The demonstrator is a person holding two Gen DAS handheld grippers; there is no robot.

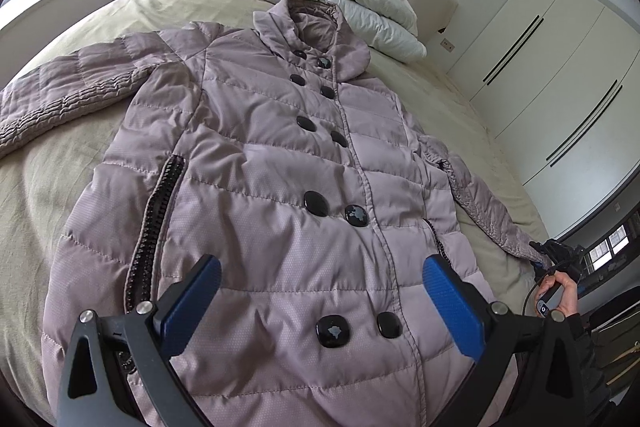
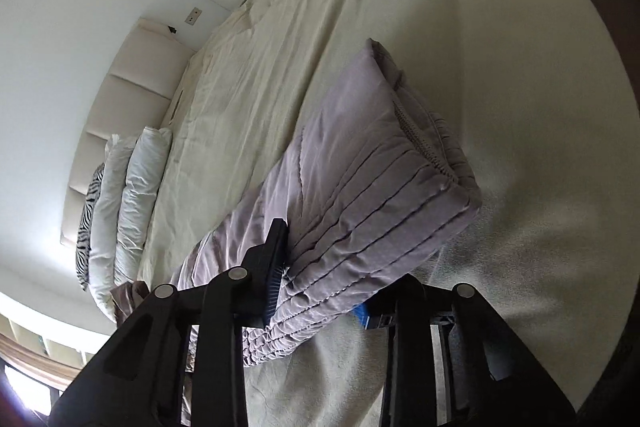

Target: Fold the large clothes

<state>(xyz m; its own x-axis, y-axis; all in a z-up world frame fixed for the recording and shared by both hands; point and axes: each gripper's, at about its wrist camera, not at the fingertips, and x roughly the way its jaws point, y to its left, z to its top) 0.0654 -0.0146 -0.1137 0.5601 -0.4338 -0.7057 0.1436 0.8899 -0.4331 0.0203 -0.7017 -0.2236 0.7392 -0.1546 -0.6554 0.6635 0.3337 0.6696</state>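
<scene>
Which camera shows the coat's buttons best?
The left wrist view: the whole coat lies front-up on the bed, its black buttons plain. The right wrist view shows only a sleeve in the right gripper, no buttons.

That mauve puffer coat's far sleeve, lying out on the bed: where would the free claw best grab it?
Probably at the ribbed cuff end of the outstretched sleeve, coming in from the bed's outer side. It lies flat and clear of the mauve quilted puffer coat body, so the open left gripper could pinch it edge-on, as the right gripper grips the other cuff.
</scene>
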